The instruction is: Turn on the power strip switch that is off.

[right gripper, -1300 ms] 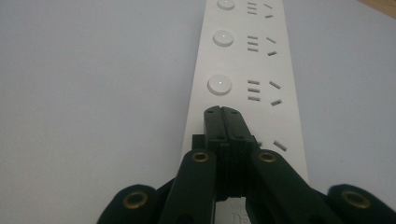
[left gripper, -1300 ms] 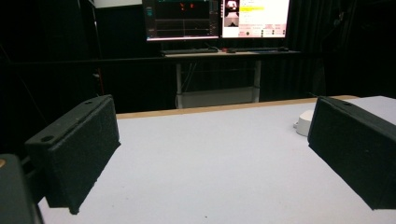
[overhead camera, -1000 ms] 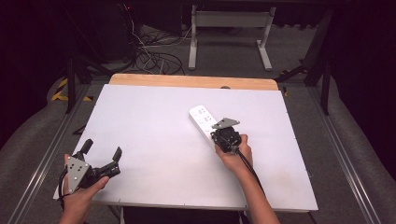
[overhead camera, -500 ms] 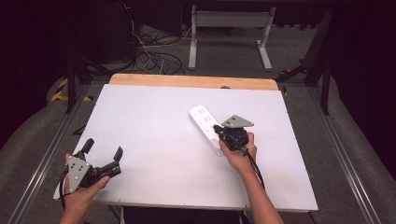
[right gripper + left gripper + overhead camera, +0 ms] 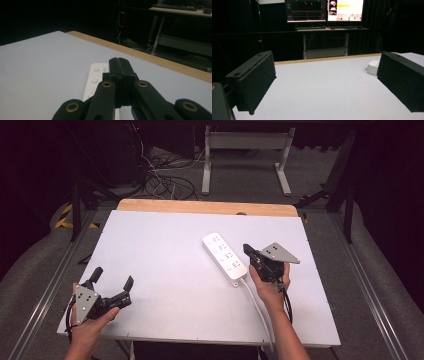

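Note:
A white power strip (image 5: 225, 252) lies flat on the white table (image 5: 165, 250), right of the middle, and its white cable (image 5: 256, 306) runs back to the near edge. My right gripper (image 5: 247, 249) hovers just to the right of the strip with its jaws shut on nothing, pointing left toward it. In the right gripper view the shut jaws (image 5: 119, 61) stand over the strip's buttons (image 5: 96, 77). My left gripper (image 5: 113, 276) rests at the near left corner, open and empty. Its view shows the wide jaws (image 5: 325, 67) with one end of the strip (image 5: 372, 67) far off at the right.
A wooden strip (image 5: 205, 207) edges the table's far side. Beyond it stand a desk frame (image 5: 245, 160) and loose cables on the floor (image 5: 160, 180). Monitors (image 5: 324, 10) glow on a desk in the left gripper view.
The right hand has lifted and moved to the right, from over the power strip's near end to its right side. The left hand has stayed still.

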Demonstrator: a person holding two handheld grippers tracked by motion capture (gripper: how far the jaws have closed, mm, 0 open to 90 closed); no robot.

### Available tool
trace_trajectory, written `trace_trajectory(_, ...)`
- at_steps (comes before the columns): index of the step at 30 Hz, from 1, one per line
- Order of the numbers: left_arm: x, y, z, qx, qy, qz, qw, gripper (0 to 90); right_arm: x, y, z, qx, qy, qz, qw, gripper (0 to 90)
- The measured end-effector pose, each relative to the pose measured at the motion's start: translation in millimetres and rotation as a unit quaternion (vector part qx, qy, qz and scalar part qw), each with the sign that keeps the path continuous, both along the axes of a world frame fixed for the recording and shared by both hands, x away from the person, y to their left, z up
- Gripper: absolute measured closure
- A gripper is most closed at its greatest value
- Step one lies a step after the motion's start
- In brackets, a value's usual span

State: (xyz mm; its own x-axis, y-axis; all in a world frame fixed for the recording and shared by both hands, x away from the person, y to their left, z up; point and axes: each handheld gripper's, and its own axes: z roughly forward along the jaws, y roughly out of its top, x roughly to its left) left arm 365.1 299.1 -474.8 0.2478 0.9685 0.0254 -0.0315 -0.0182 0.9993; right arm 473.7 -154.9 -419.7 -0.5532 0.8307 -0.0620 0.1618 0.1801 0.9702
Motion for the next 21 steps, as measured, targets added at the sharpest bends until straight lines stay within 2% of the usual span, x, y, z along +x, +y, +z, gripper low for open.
trace_trajectory(5, 4.7, -3.8, 0.1, 0.002, 0.0, -0.008, 1.0, 2.4, -7.0, -6.8, 2.1, 0.008, -0.017, -0.01, 0.9998, 90.0)
trace_trajectory(6, 5.6, -5.0, 0.1, -0.001, -0.001, -0.01, 0.9999, 2.4, -10.7, -12.3, 3.4, 0.015, -0.026, -0.019, 0.9994, 90.0)
trace_trajectory(9, 7.8, -6.7, 0.2, 0.001, -0.001, -0.014, 0.9999, 2.4, -14.7, -19.0, 4.6, 0.029, -0.031, -0.031, 0.9987, 90.0)
trace_trajectory(10, 8.4, -7.4, 0.2, 0.0, 0.0, -0.015, 0.9999, 2.4, -19.0, -26.5, 5.9, 0.037, -0.038, -0.042, 0.9977, 90.0)
trace_trajectory(16, 9.7, -9.0, 0.8, 0.002, -0.002, -0.018, 0.9998, 2.4, -30.7, -46.1, 7.4, 0.041, -0.046, -0.055, 0.9966, 90.0)
trace_trajectory(21, 9.7, -8.7, 0.6, -0.002, -0.001, -0.019, 0.9998, 2.4, -32.9, -58.9, 6.7, 0.063, -0.048, -0.066, 0.9947, 90.0)
